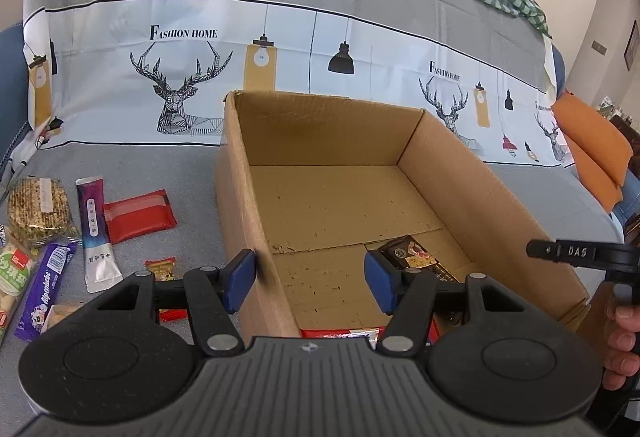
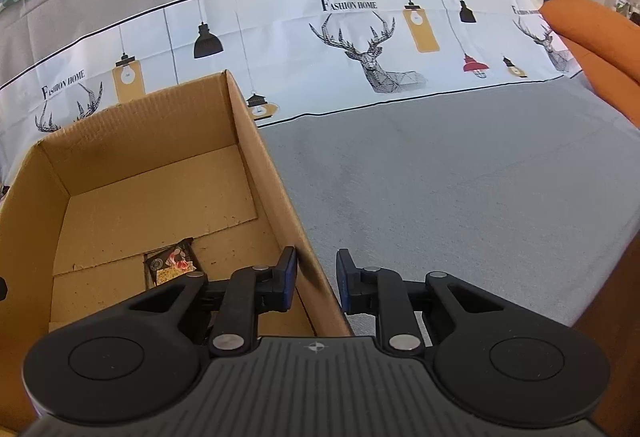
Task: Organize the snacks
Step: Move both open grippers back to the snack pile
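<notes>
my left claw [image 1: 308,279] hangs apart, empty, over the box [image 1: 236,205] wall; right claw [image 2: 316,279] apart too. red pack [image 1: 140,215] looks light, crinkly: pinch its flat middle.

A cardboard box [image 1: 440,173] sits on the sofa seat [image 2: 460,177]. Inside it, near its front, lies a dark snack packet [image 1: 414,253]. Left of the box lie an Alpenliebe bar [image 1: 42,291], a tube-shaped pouch [image 1: 96,233] and a flat packet [image 1: 138,215].
</notes>
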